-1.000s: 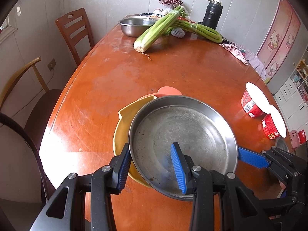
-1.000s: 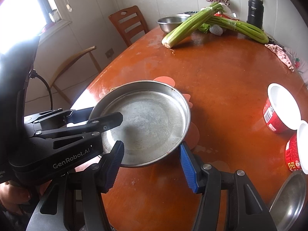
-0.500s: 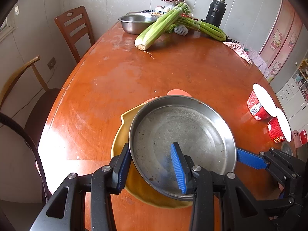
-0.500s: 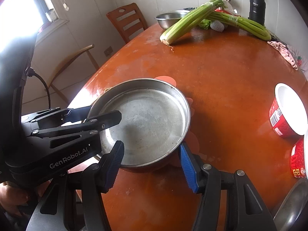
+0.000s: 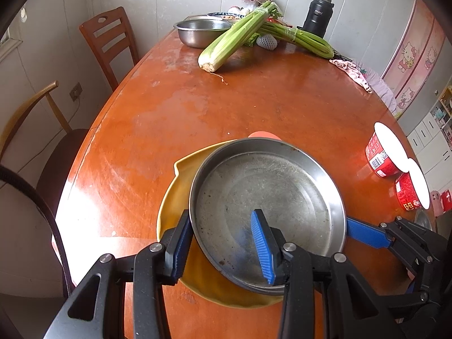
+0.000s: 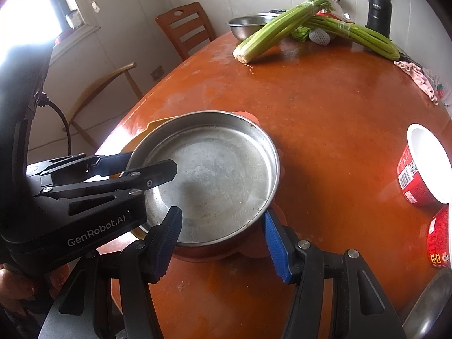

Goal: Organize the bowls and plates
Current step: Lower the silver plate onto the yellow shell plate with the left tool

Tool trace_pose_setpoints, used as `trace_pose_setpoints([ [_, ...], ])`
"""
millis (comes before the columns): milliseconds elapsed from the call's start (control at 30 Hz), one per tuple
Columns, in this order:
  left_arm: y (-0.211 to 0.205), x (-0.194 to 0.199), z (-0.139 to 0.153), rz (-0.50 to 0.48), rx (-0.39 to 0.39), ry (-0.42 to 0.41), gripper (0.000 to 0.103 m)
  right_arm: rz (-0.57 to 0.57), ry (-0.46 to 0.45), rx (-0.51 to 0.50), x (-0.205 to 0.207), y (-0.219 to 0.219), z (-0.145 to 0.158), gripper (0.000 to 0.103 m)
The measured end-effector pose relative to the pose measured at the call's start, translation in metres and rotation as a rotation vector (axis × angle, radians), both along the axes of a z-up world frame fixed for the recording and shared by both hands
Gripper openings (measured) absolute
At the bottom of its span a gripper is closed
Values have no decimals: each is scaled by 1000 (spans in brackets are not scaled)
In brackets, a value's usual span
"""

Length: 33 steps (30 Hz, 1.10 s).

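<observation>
A round steel plate [image 5: 268, 197] [image 6: 214, 169] sits over a yellow plate [image 5: 175, 197] [image 6: 155, 123] and an orange scalloped plate [image 5: 264, 135] [image 6: 251, 251] on the brown table. My left gripper [image 5: 220, 214] [image 6: 152, 161] is shut on the steel plate's left rim, one pad outside the wall and one inside. My right gripper [image 6: 222, 212] holds the near right rim the same way. In the left wrist view only its outer finger [image 5: 364, 233] shows. I cannot tell whether the steel plate rests on the plates beneath.
Two red instant-noodle cups [image 5: 381, 155] [image 6: 418, 169] stand at the right edge, with another steel dish [image 6: 429, 310] nearer. Celery bunches [image 5: 234, 39], a steel bowl [image 5: 197, 29] and a black flask [image 5: 317, 14] fill the far end. Chairs [image 5: 110, 45] stand on the left.
More of the yellow plate and the orange plate now shows below the steel plate's near edge. The steel plate has kept its place between both grippers.
</observation>
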State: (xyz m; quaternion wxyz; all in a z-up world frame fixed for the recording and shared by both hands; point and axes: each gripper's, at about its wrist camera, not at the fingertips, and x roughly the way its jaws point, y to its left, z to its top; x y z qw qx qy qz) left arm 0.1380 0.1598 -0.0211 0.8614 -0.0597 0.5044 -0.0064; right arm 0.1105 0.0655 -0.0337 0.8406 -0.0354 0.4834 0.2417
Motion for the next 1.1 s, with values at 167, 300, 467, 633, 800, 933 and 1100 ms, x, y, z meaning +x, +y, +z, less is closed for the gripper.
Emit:
trace_pose_setpoints([
  [167, 2, -2, 3, 5, -1, -5, 42, 8, -5, 8, 0, 0, 2, 61],
  [300, 3, -4, 6, 8, -4, -12, 42, 14, -4, 5, -1, 1, 2, 61],
  [467, 2, -5, 7, 7, 7, -11, 47, 16, -4, 5, -1, 0, 2, 61],
  [633, 3, -8, 11, 10, 8, -20, 47, 19, -12, 0, -2, 2, 3, 61],
  [800, 6, -11, 17, 17, 7, -37, 49, 21, -19, 2, -3, 2, 5, 61],
  [933, 9, -14, 23, 26, 3, -49, 51, 24, -26, -2, -5, 3, 7, 61],
  [1100, 13, -18, 27, 35, -3, -60, 52, 33, -33, -7, -8, 4, 10, 61],
])
